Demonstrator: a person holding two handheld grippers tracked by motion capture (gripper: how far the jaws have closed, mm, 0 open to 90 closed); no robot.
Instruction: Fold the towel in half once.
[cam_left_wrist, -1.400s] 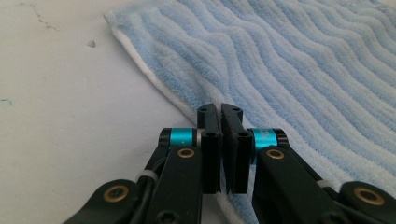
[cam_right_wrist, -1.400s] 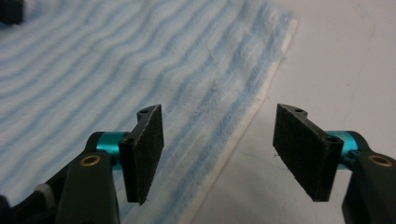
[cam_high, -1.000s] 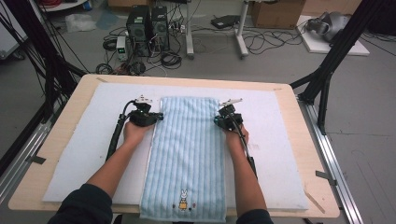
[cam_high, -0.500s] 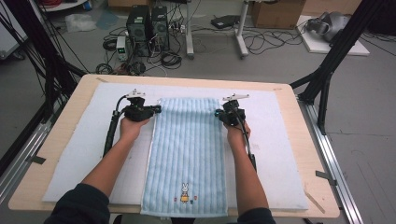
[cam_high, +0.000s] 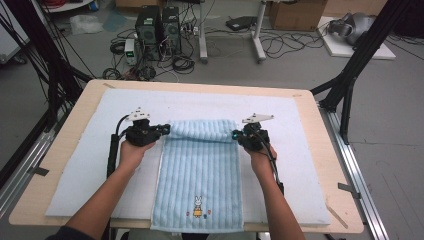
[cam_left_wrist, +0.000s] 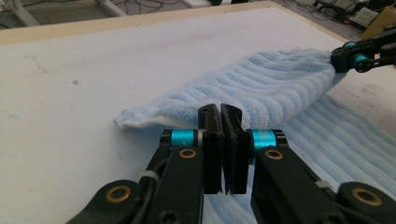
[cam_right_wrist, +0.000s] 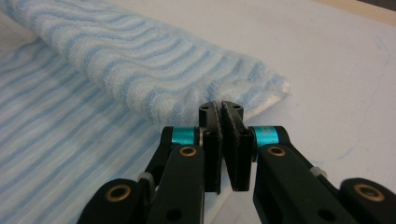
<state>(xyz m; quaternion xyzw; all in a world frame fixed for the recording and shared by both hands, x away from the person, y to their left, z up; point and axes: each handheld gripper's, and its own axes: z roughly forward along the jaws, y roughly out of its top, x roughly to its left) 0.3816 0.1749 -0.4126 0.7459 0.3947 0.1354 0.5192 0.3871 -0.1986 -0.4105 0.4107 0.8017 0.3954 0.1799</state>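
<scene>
A: Big picture first: the wooden surface (cam_high: 320, 165) carries a white mat (cam_high: 90, 170), and the blue striped towel (cam_high: 200, 170) lies flat down the middle of it, its near end with the little rabbit picture (cam_high: 198, 206) hanging just over the front edge. The far end is folded back into a soft roll (cam_high: 200, 129).

B: And both claws sit at that roll. The left claw (cam_left_wrist: 223, 122) has its jaws pressed together right at the corner; from its own view it looks pinched on the towel's edge. The right claw (cam_right_wrist: 223, 116) is likewise closed up tight against the opposite corner.

A: So what can go wrong? I'd say uneven pulling. If one hand leads, the fold comes down crooked and the stripes run skewed.

B: Or a corner slips. Terry cloth is thick and springy, the bite looks shallow, and a slipped corner lets the roll flop open.

A: The towel could also drag along the mat, pulling the overhanging end further off the front.

B: Anything in the way?

A: Not on the mat itself. The computer towers (cam_high: 156, 27) and floor cables (cam_high: 280, 45) are well apart. Only the trailing black cable (cam_high: 113, 150) beside the left hand (cam_high: 131, 152) lies near the towel's edge.
</scene>
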